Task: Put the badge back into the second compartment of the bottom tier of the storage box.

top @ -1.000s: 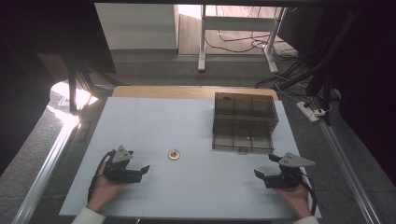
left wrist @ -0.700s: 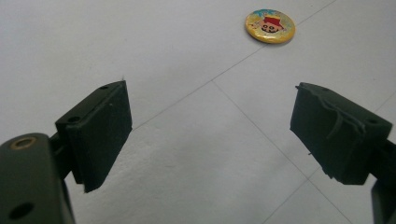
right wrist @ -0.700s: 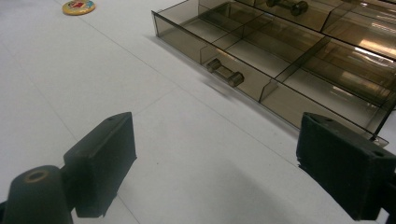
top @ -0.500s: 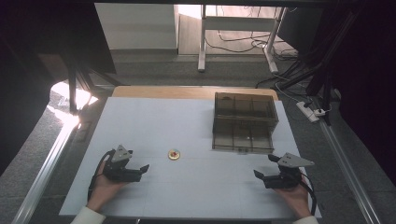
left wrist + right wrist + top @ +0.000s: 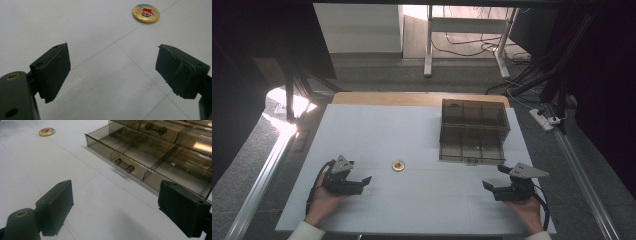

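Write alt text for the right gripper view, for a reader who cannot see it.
The open right gripper hovers over a white table, facing a smoky transparent drawer box with its lower drawer pulled out. A small round badge lies far left.

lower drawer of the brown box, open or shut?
Open. The lower drawer sticks out past the box front, its empty compartments exposed from above and its handle toward the right gripper.
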Tool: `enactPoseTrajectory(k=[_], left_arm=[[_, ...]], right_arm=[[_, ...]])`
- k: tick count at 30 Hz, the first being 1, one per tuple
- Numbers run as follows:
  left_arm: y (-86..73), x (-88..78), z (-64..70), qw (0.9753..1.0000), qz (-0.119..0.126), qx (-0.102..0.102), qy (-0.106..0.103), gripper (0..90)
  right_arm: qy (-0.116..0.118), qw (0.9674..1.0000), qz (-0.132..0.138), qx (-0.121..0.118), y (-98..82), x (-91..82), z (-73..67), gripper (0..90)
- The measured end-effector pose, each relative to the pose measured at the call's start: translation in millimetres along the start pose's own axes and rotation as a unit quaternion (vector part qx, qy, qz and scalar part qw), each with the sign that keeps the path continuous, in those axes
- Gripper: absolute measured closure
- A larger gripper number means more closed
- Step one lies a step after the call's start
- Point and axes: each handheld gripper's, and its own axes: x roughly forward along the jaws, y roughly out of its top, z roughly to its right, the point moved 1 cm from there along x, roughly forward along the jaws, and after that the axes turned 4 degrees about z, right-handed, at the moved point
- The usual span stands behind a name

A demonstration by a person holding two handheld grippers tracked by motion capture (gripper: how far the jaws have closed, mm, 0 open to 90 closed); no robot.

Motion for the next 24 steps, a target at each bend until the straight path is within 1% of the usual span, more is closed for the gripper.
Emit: enactPoseTrajectory(k=[2, 4, 7, 10, 12, 13, 17, 24], left_arm=[[0.1, -0.1, -0.1, 1.0000, -0.001, 0.000, 0.000, 13.0], [0.0, -0.1, -0.5, 1.0000, -0.001, 0.000, 0.000, 12.9], [-0.1, 0.2, -0.2, 1.0000, -0.001, -0.001, 0.000, 12.9], [0.2, -0.2, -0.4, 1.0000, -0.001, -0.001, 0.003, 12.1], [0.1, -0.5, -0.8, 1.0000, 0.001, -0.003, 0.003, 12.0], [0.1, -0.6, -0.8, 1.0000, 0.000, -0.003, 0.004, 11.9], [0.3, -0.7, -0.5, 1.0000, 0.000, -0.004, 0.008, 10.7], [0.4, -0.1, 0.2, 1.0000, -0.001, -0.002, 0.006, 9.9]], right_arm=[[0.002, 1.0000, 0.003, -0.005, 4.7, 1.4, -3.2, 13.2], [0.008, 0.9999, 0.005, -0.003, 7.2, 3.1, -5.3, 13.2], [0.011, 0.9999, 0.007, 0.000, 9.0, 5.6, -6.9, 13.2], [0.016, 0.9998, 0.009, -0.002, 13.6, 10.3, -10.4, 13.3], [0.016, 0.9998, 0.005, -0.006, 15.2, 10.6, -11.2, 13.3], [0.017, 0.9998, 0.008, -0.008, 17.6, 12.2, -12.5, 13.3], [0.017, 0.9998, 0.009, -0.009, 20.5, 13.8, -13.6, 13.2], [0.019, 0.9997, 0.011, -0.013, 27.8, 19.8, -16.6, 13.2]])
